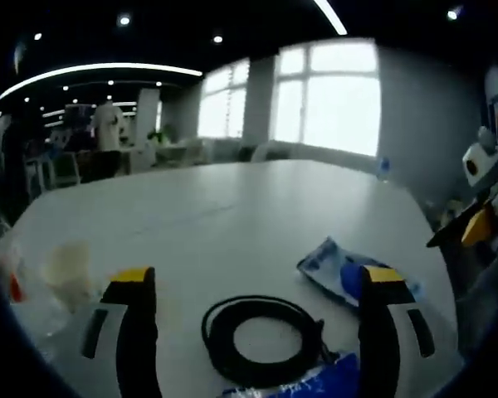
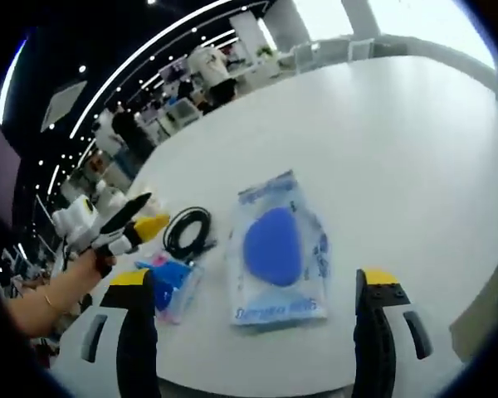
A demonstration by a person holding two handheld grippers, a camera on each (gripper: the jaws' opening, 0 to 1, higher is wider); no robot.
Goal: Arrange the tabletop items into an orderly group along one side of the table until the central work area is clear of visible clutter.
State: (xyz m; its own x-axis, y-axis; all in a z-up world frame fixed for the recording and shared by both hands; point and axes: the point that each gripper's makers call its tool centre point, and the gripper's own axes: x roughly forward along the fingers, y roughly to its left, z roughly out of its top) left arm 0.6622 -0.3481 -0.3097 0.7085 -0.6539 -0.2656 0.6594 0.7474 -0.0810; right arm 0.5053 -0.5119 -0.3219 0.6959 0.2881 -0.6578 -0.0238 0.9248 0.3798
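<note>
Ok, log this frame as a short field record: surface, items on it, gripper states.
surface: white table
cable: black coil, between the left gripper's jaws
pouch: clear packet with blue pad, flat, ahead of the right gripper
second blue packet: beside the coil
left gripper: open
right gripper: open

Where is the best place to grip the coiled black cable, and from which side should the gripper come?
Probably from above, across one side of the coiled black cable. It lies flat on the white table as an open loop, so one jaw fits inside the ring.
</note>
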